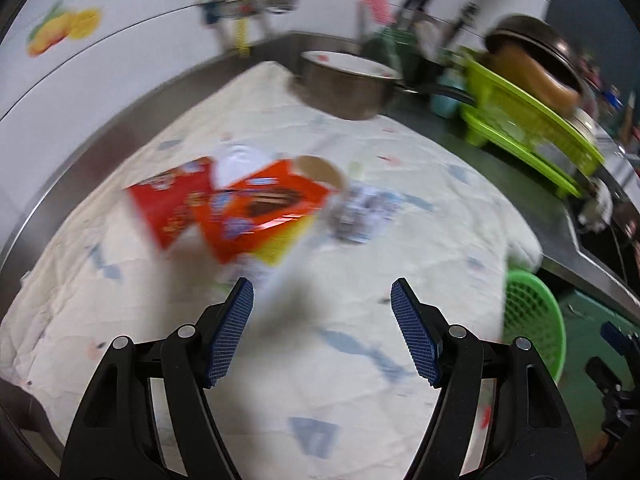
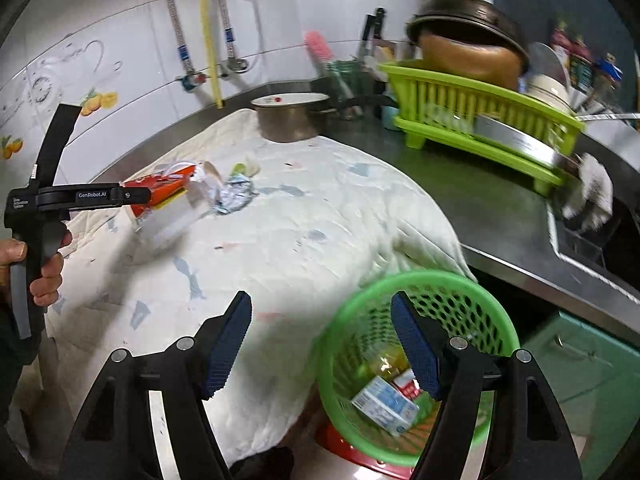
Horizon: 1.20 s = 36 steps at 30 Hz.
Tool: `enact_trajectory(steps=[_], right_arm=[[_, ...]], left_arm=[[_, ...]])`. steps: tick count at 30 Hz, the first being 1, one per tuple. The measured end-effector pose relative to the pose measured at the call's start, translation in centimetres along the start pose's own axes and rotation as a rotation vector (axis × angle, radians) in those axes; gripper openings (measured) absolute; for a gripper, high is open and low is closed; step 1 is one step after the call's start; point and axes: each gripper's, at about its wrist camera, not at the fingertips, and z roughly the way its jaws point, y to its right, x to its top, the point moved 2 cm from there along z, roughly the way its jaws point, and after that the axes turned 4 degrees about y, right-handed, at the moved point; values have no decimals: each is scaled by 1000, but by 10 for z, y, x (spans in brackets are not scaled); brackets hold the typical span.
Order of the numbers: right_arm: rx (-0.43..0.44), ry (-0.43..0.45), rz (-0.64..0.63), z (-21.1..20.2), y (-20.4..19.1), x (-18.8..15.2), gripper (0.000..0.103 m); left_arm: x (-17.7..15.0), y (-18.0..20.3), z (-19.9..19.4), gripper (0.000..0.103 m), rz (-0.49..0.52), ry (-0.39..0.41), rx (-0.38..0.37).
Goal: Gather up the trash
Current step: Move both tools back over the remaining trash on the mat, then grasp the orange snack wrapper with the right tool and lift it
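Note:
A pile of trash lies on the white quilted cloth [image 1: 360,288]: an orange snack box [image 1: 260,212], a red wrapper [image 1: 172,196], a paper cup [image 1: 320,168] and a crumpled silver-blue wrapper [image 1: 360,212]. My left gripper [image 1: 322,332] is open and empty, short of the pile. My right gripper [image 2: 322,344] is open and empty, over the rim of the green mesh basket [image 2: 480,296], which holds a small carton [image 2: 384,404] and other wrappers. The pile also shows in the right wrist view [image 2: 192,192], with the left gripper's body [image 2: 80,200] beside it.
A steel pot [image 2: 288,120] stands at the cloth's far edge. A lime dish rack [image 2: 480,120] with a brown bowl and dishes sits on the steel counter at the right. A sink [image 2: 592,232] lies beyond it. Tiled wall with pipes behind.

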Motion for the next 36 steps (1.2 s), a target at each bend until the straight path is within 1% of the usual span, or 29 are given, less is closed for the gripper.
enact_trajectory(steps=[3,6,10,15,16,18,20,21,25,29,32,34,36], right_arm=[[34,-4,-4,14,-10,12,70],[73,-8,-22,29,-23,27,69],[141,-16,-40,52,-45,49,69],[256,-44,-38,86,-79,77,57],[281,-54,-32,94,-86,81,56],[328,-72,-11,110,-100,89,49],[389,-89,26,126,-112,97,46],[402,-94,39,132,-115,100,42],[440,-119,104,164,-132,111,34],[448,-135,175,192,-138,119,32],[434,-148,205,209,-140,120,30],[451,-160,247,222,-141,119,28],[444,-161,274,231,-139,119,27]], left_arm=[[1,-22,3,71,-37,7,27],[-2,-35,8,71,-45,2,37],[-7,-46,11,71,-67,-2,34],[-13,-62,9,71,-94,5,36],[-13,-66,7,71,-101,9,38],[-15,-76,5,71,-119,13,44],[-16,-84,3,71,-136,17,52],[-17,-88,2,71,-144,17,55],[-20,-101,3,71,-164,14,62],[-23,-106,5,71,-167,5,64],[-25,-108,8,71,-171,-1,59],[-25,-107,9,71,-168,-3,57],[-25,-107,11,71,-167,-7,51]])
